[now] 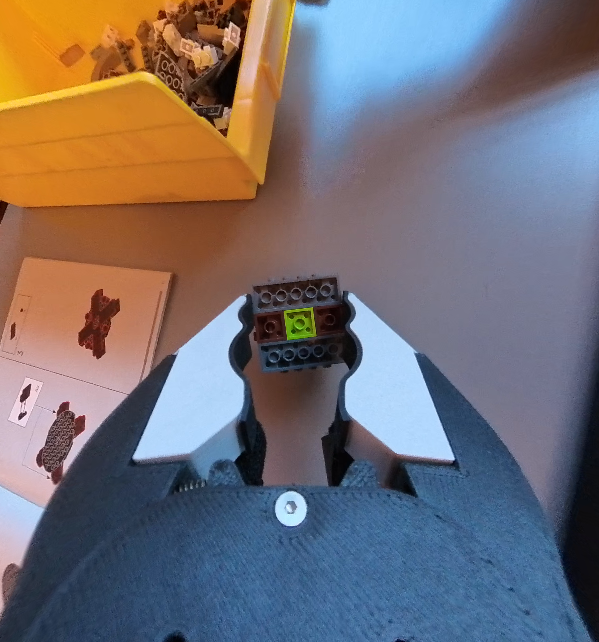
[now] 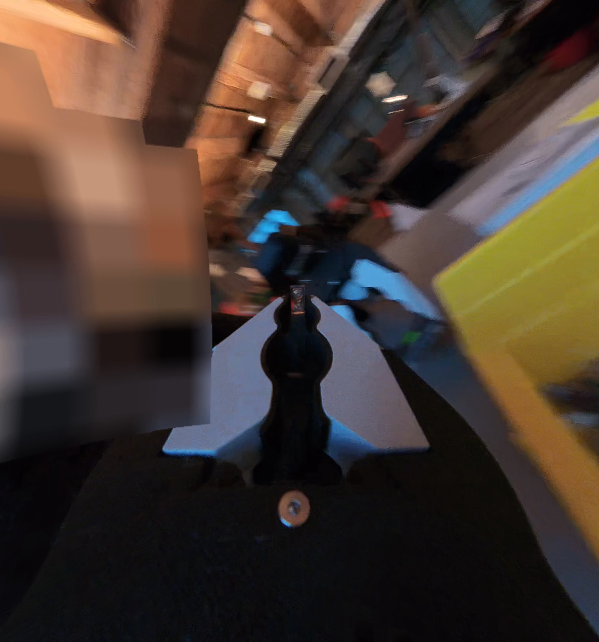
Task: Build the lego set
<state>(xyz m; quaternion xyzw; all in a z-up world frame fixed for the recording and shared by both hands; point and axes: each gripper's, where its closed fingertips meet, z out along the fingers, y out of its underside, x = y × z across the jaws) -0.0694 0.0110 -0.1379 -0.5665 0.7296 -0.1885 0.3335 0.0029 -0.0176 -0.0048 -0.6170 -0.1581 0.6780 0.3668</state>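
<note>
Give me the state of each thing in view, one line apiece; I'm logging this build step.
Left claw: shut on the lego assembly, above the table.
Lego assembly: partly built, underside toward the camera.
Right claw: shut on a small piece.
Small piece: pinched at the fingertips, too blurred to identify.
Yellow bin: open, holding loose bricks.
Instruction booklet: open, flat on the table.

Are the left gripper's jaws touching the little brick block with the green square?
Touching. The left wrist view shows the left gripper pinching the grey, brown and lime-green brick assembly on both sides, no gap.
</note>
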